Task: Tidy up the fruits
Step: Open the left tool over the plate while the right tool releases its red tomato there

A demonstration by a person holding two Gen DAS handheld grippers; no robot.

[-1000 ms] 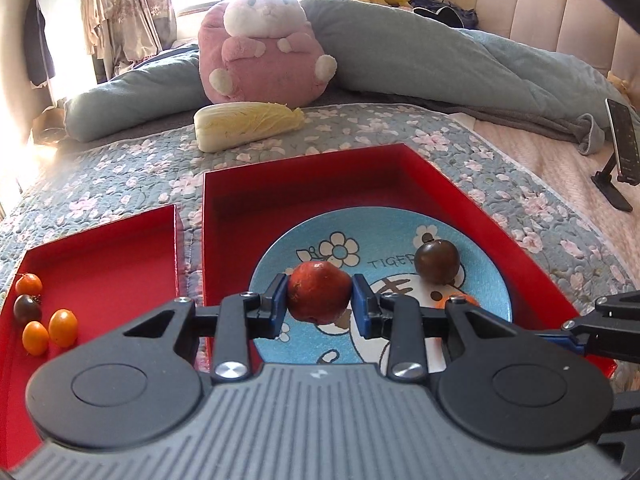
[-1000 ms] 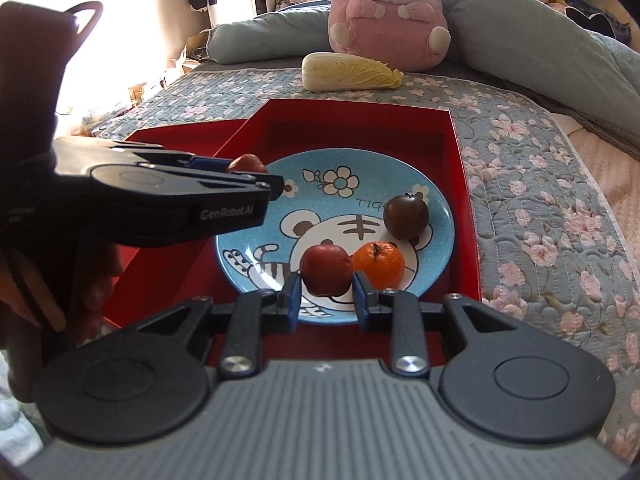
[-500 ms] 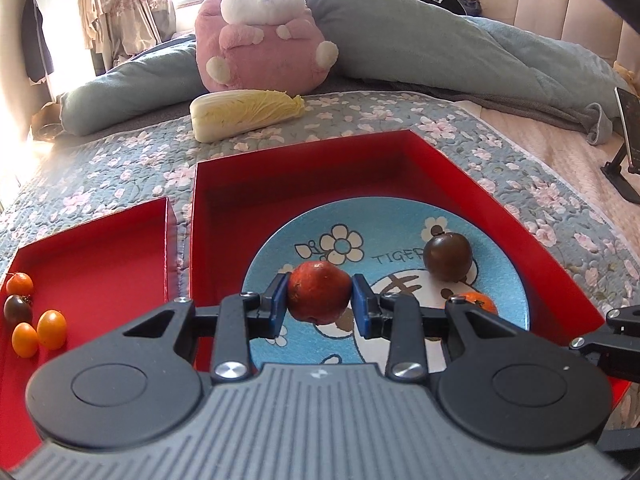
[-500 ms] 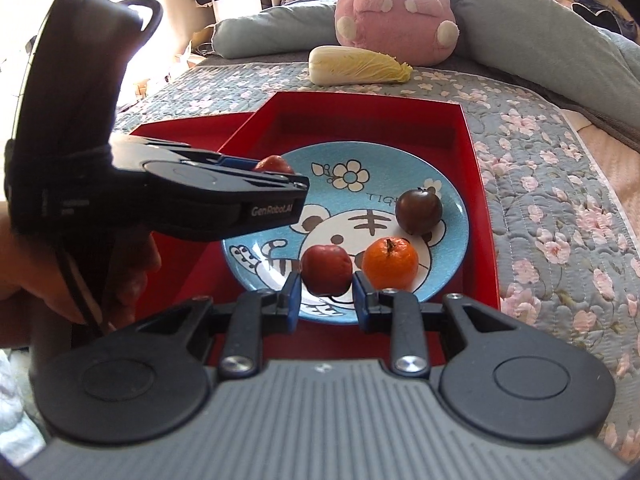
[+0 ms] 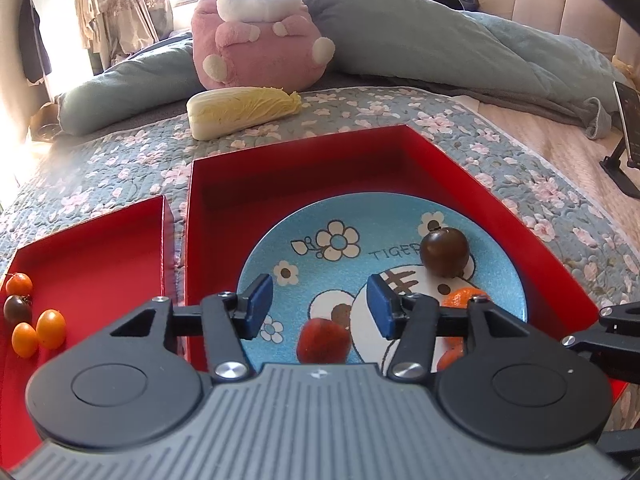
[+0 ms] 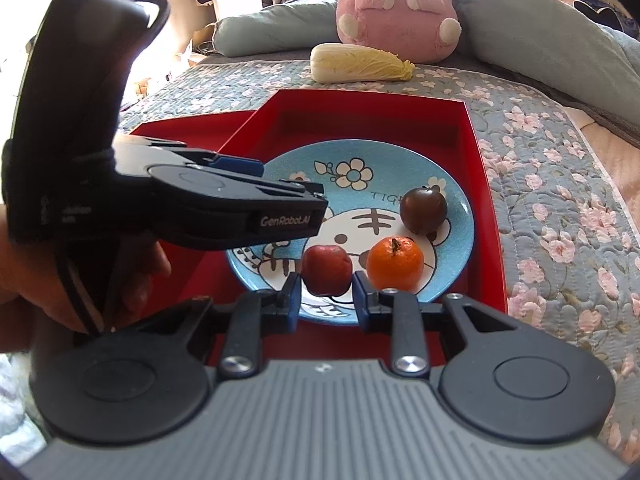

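Left view: the left gripper has just spread its jaws, and the red fruit lies free on the blue plate.

Right view: the right gripper looks pressed together, maybe pinching nothing. Lift the left one straight up so nothing rolls.
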